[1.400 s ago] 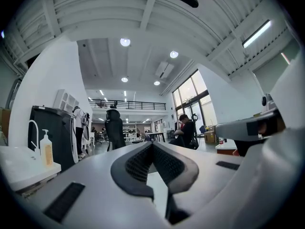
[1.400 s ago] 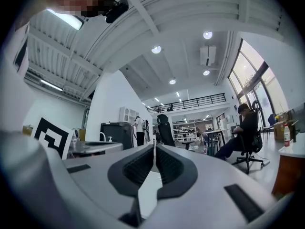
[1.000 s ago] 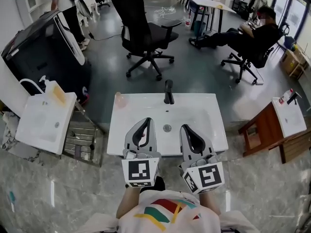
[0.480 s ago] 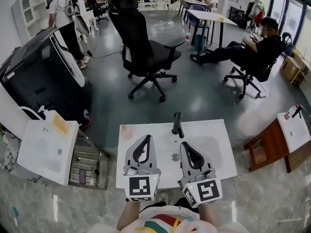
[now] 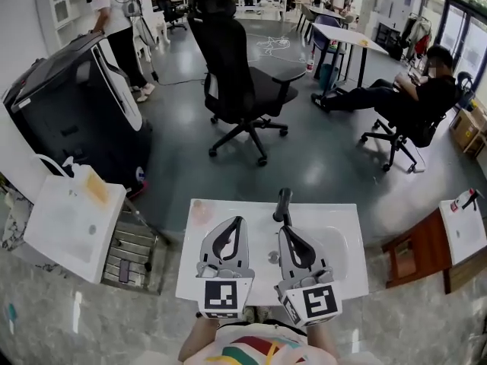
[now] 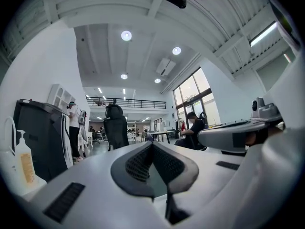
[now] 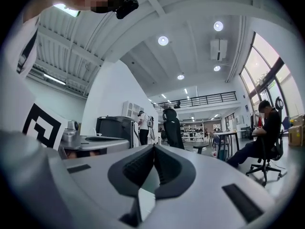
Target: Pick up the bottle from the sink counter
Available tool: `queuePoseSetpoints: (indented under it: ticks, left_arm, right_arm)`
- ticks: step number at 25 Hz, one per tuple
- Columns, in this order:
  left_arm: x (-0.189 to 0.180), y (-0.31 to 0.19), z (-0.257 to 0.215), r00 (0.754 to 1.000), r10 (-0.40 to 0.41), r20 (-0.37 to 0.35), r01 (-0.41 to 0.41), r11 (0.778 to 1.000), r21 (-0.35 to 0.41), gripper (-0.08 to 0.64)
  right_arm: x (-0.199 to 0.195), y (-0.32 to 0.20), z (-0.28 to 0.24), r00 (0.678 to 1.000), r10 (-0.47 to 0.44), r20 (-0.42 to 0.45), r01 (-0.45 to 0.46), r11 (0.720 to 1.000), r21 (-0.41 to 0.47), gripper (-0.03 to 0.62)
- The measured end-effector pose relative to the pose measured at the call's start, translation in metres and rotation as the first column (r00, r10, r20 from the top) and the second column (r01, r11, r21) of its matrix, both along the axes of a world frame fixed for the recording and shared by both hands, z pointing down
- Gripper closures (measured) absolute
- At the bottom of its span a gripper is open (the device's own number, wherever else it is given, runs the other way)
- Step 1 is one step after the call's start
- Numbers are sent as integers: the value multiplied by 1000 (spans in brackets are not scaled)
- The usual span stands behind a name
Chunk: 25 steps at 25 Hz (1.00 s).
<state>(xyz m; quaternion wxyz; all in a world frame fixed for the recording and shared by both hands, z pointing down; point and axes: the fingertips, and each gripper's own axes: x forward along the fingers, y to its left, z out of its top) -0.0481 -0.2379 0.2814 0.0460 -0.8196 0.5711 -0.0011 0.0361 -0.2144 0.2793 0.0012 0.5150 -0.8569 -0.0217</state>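
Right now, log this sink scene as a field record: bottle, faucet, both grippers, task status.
bottle: small pale pink bottle, on the back left corner of the white rectangular sink counter
faucet: black metal faucet, middle of the counter's back edge
left gripper: jaws together, empty, right of the bottle, apart from it
right gripper: jaws together, empty, near the faucet
task status: bottle not yet picked up

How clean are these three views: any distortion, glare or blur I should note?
Head view: strong fisheye bowing the sink counter and floor, evenly lit and sharp; the bottle reads pale against white. Left gripper view: black vignette, ceiling lights bloom, near foreground soft. Right gripper view: same vignette, bright windows, a mosaic patch at top.
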Motion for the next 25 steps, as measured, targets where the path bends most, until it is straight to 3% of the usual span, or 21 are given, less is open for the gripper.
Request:
queuePoseSetpoints:
  ticks: [9, 17, 25]
  left_arm:
    - [-8, -7, -2, 997, -83, -2, 83, 996, 18, 541]
    - [-6, -9, -11, 995, -96, -7, 96, 993, 66, 542]
    - [-1, -5, -11, 991, -133, 1, 133, 990, 53, 541]
  right_arm:
    - [7, -6, 3, 1000, -24, -7, 24, 999, 30, 580]
    - [13, -10, 3, 1000, -18, -6, 18, 998, 56, 580]
    - [18, -13, 3, 997, -73, 13, 72, 997, 40, 580]
